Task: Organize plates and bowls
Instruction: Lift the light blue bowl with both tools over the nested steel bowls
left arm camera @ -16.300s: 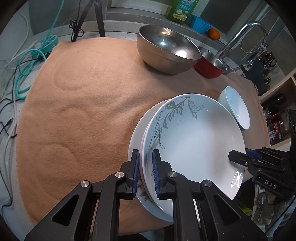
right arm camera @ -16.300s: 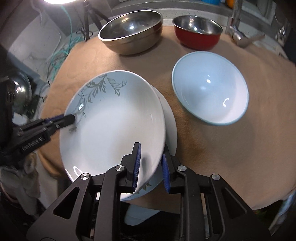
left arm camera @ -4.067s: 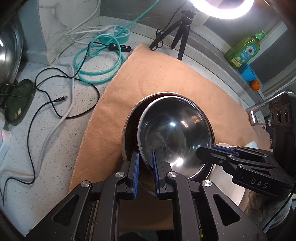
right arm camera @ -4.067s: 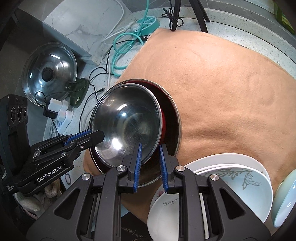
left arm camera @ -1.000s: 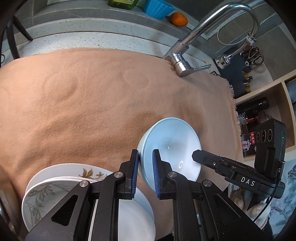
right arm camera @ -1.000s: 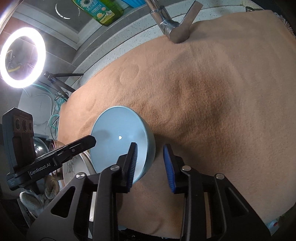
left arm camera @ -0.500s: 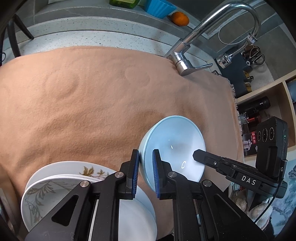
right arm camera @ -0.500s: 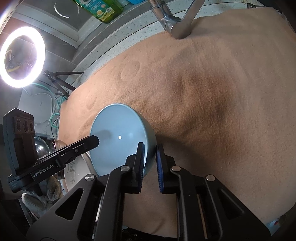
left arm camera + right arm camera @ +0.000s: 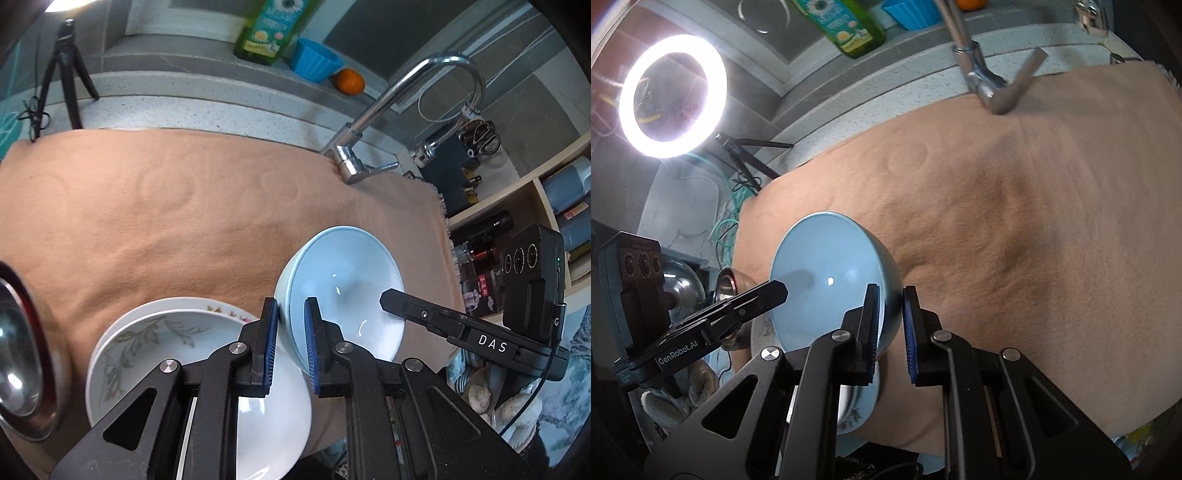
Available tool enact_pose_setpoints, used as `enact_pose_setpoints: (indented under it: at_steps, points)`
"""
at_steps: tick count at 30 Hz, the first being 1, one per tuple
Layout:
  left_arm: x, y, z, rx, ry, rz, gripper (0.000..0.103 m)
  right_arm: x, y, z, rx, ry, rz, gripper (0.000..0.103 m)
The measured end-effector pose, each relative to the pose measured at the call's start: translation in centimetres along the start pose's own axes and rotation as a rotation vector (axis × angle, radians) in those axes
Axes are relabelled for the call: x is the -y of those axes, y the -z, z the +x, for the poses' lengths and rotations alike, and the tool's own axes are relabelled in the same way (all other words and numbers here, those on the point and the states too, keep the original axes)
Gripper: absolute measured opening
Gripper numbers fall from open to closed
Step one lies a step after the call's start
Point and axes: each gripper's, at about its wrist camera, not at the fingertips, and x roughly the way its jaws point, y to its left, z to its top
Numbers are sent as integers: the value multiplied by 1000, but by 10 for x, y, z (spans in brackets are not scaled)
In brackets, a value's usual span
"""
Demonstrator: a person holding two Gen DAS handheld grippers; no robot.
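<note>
A pale blue bowl [image 9: 343,280] hangs above the tan cloth [image 9: 166,221], held from both sides. My left gripper [image 9: 290,332] is shut on its near rim. My right gripper [image 9: 889,325] is shut on the opposite rim of the pale blue bowl [image 9: 823,280]. The right gripper's finger [image 9: 413,306] reaches in over the bowl in the left wrist view. To the bowl's left lies a stack of white plates [image 9: 155,343] with leaf patterns. At the far left edge sit the nested steel bowls [image 9: 22,365].
A chrome tap [image 9: 373,129] stands at the back right of the cloth. A green soap bottle [image 9: 273,26], a blue cup [image 9: 314,62] and an orange [image 9: 349,81] sit on the ledge behind. A ring light [image 9: 670,96] and tripod [image 9: 62,70] stand at the left, shelves [image 9: 535,221] at the right.
The right gripper's jaws closed onto the blue bowl's rim. Both grippers then rose with the bowl, lifting it off the cloth and shifting it toward the plate stack.
</note>
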Motion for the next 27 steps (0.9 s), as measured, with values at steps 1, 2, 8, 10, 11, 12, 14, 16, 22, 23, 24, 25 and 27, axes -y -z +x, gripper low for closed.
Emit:
enact_pose_setpoints:
  at_steps: [1,2,8,10,11,12,14,16,22,23,24,25,27]
  points:
    - [-2,1,-6,11,-3,-4,13,-8,1,-1,2,-5,-13,13]
    - [-5,3,-12,22,-4,-11,13,-14,2,-1,3,-8,-24,13]
    - [-26,11,-47,80,-22,-45,13,-58,5,-2,-1,-46,-94,13]
    - [-36,15,-59,96,-30,-63,13,-73,6,0,-5,-60,-120,13]
    - [-40,17,-64,104,-35,-71,13,-82,8,2,-8,-67,-133,13]
    - [-45,20,-69,112,-41,-79,13,-88,8,3,-10,-70,-144,13]
    - [-54,23,-80,131,-53,-96,13,-104,11,8,-19,-79,-170,13]
    - [-65,27,-91,151,-65,-114,13,-120,14,16,-35,-90,-194,13]
    - [-100,41,-119,192,-98,-182,13,-159,25,35,-77,-124,-259,13]
    - [-106,43,-122,197,-104,-197,13,-165,26,39,-83,-128,-269,13]
    - [-112,45,-126,202,-110,-207,13,-172,27,43,-89,-131,-279,13]
    - [-118,47,-130,206,-118,-218,13,-179,29,47,-95,-135,-288,13]
    - [-128,50,-134,213,-133,-240,13,-190,31,57,-106,-143,-304,13]
